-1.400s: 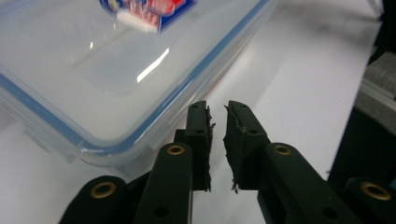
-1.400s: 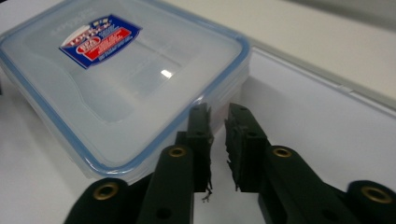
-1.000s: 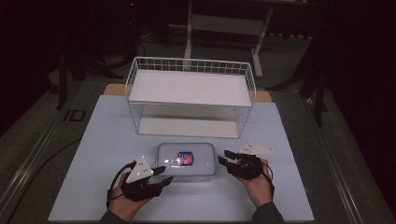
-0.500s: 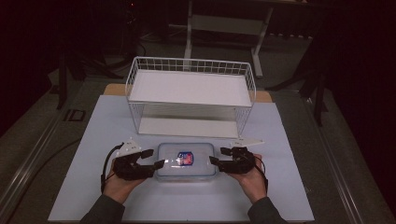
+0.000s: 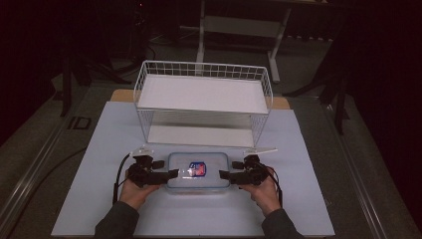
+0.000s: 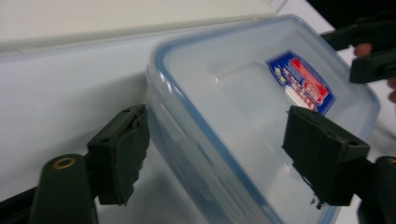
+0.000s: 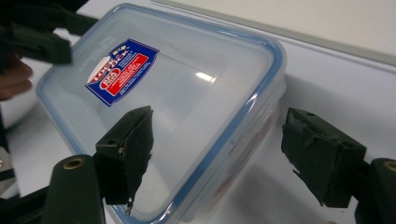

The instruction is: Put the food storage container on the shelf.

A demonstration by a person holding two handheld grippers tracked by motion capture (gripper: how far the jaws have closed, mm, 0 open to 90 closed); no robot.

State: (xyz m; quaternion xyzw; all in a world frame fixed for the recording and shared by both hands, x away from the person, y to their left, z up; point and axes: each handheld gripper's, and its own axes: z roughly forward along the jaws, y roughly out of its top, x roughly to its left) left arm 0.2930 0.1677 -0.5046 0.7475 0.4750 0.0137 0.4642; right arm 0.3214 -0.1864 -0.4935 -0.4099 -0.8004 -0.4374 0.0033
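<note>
Both grippers stand wide open at the ends of the box (image 5: 198,170), their jaws having just been opening. Left gripper (image 5: 168,174) straddles the box's left edge, one jaw over the lid and one outside the wall, pads clear of the plastic. Right gripper (image 5: 225,175) does the same at the right edge.

Clear plastic, with rounded corners, the box has a see-through lid with a blue rim seal and a blue-and-red label (image 5: 197,168) near the middle. It sits flat on the white mat (image 5: 308,199), near the front edge, between the two hands.

Behind it, near but apart, stands a white wire rack (image 5: 204,102) with two white shelves. Nothing lies between the box and the rack.
</note>
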